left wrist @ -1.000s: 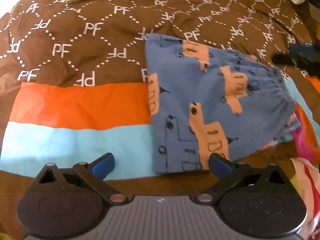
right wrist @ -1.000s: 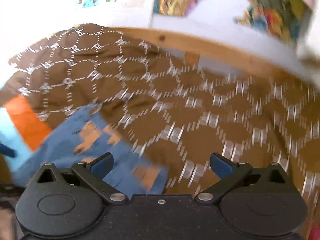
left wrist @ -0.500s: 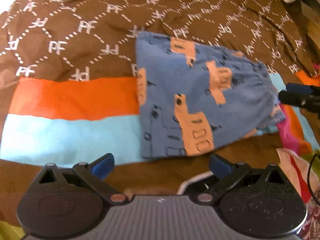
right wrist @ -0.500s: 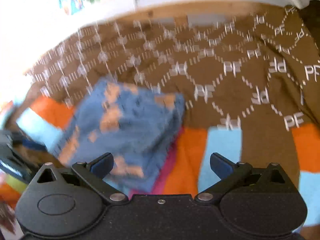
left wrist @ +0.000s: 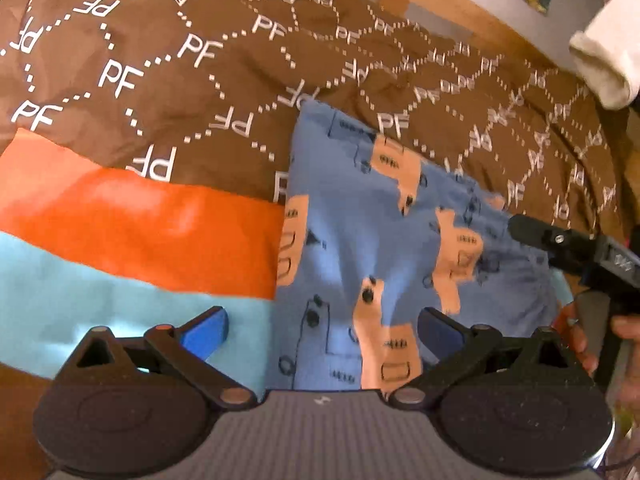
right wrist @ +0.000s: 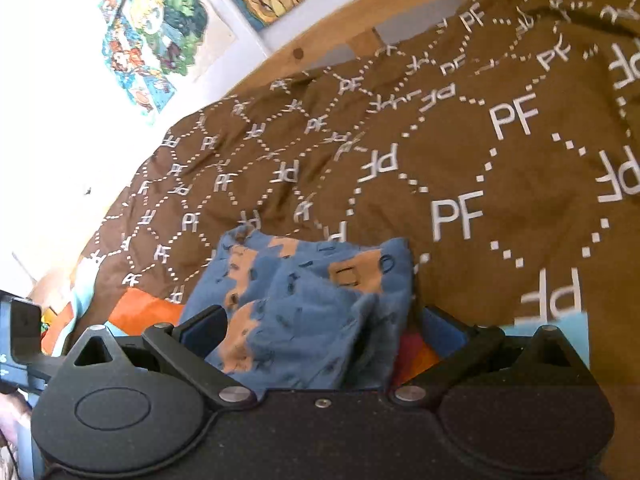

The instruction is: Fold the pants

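The blue pants (left wrist: 384, 248) lie already folded on the brown blanket (left wrist: 160, 60), at about 1 o'clock from the left gripper (left wrist: 320, 330), whose fingers stand apart. The right gripper (right wrist: 324, 330) is also spread wide, with the waistband side between its fingers. To fold well, both should pinch matching corners and lift evenly.

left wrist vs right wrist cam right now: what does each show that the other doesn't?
Only the left wrist view shows the pants from above, lying flat, and the white cloth at the far edge.

Only the right wrist view shows the wall pictures and the stacked layers at the pants' edge, between the open right gripper fingers.

Both show the pants, the brown PF bedspread, its orange stripe, the wooden bed frame and the open left gripper.
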`<act>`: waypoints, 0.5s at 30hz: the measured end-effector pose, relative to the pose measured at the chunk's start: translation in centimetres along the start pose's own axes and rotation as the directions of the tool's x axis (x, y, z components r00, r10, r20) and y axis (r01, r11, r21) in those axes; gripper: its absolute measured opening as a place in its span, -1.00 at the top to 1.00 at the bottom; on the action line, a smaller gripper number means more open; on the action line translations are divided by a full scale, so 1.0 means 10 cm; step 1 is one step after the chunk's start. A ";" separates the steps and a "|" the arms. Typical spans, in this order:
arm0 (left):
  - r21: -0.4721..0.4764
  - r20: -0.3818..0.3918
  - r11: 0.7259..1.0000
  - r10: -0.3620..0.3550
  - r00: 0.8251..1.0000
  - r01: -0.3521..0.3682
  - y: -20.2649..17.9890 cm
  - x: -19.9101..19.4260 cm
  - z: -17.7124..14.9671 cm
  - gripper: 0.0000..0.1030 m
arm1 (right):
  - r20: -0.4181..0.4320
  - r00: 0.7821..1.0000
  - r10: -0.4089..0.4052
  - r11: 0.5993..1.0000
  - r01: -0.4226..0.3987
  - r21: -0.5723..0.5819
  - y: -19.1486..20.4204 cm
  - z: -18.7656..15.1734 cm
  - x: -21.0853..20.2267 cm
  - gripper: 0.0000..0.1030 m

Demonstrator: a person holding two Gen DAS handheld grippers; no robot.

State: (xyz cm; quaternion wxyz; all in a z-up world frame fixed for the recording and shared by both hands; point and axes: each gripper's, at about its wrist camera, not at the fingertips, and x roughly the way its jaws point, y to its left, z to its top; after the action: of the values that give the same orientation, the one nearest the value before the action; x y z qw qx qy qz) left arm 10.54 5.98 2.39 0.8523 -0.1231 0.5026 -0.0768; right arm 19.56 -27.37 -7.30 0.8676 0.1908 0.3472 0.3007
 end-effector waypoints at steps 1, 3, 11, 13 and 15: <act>-0.001 0.011 1.000 -0.014 1.000 0.015 0.01 0.00 0.01 -0.99 | 0.008 1.000 0.013 1.000 -0.014 0.018 -0.03 0.02 0.01 -0.99; 0.000 0.024 0.999 -0.042 0.999 0.042 0.03 -0.01 0.01 -0.99 | 0.010 0.999 0.032 0.999 -0.032 0.038 -0.07 0.04 0.02 -0.99; 0.012 0.011 0.980 -0.199 0.980 0.199 0.03 0.00 -0.02 -0.99 | -0.024 0.983 0.184 0.977 -0.180 0.113 -0.14 -0.01 -0.05 -0.99; 0.009 -0.013 0.978 -0.206 0.978 0.206 0.08 0.03 -0.03 -0.99 | -0.016 0.980 0.200 0.971 -0.195 0.139 -0.16 -0.01 -0.07 -0.99; -0.010 -0.032 0.973 -0.231 0.972 0.231 0.14 0.06 -0.02 -0.99 | -0.006 0.976 0.216 0.963 -0.212 0.168 -0.18 -0.01 -0.10 -0.99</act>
State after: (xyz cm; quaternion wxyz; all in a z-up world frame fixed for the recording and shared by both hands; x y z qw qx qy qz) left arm 10.67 7.12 1.44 0.8289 -0.1820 0.4988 -0.1759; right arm 19.65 -29.41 -7.84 0.8068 0.2951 0.3589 0.3651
